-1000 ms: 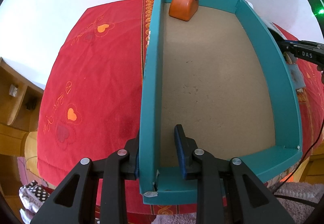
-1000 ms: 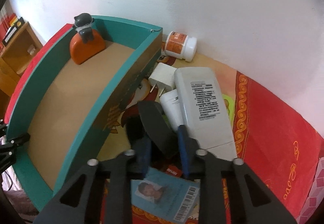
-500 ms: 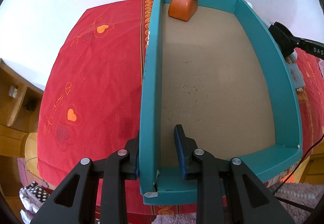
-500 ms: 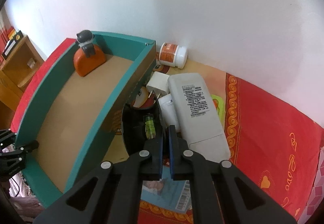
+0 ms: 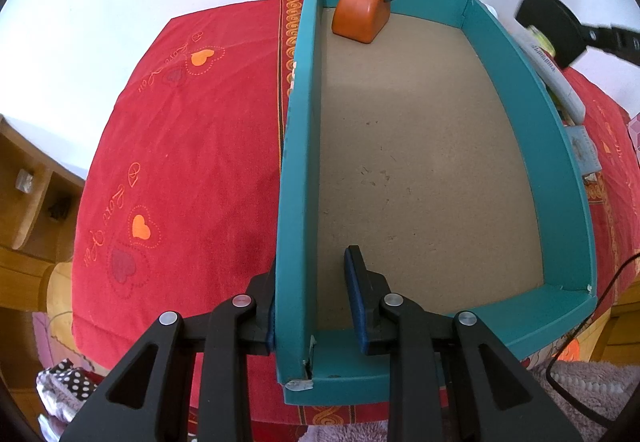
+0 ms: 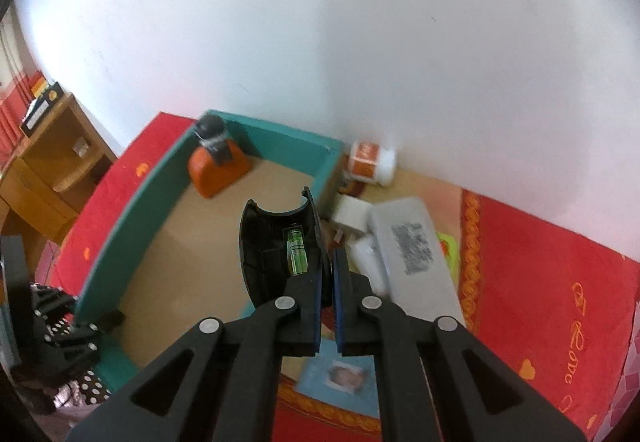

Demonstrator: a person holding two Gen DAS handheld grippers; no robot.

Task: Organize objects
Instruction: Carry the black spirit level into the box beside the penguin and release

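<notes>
Lifted off the cloth [image 6: 540,282]: right gripper's [image 6: 329,282] black level tool [image 6: 276,242].

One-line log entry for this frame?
left gripper: astride teal box wall | right gripper: shut on black part, lifted | orange item: in box

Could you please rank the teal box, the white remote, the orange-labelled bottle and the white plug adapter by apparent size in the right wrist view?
1. teal box
2. white remote
3. orange-labelled bottle and white plug adapter: similar, and the adapter is partly hidden, so unranked.
</notes>
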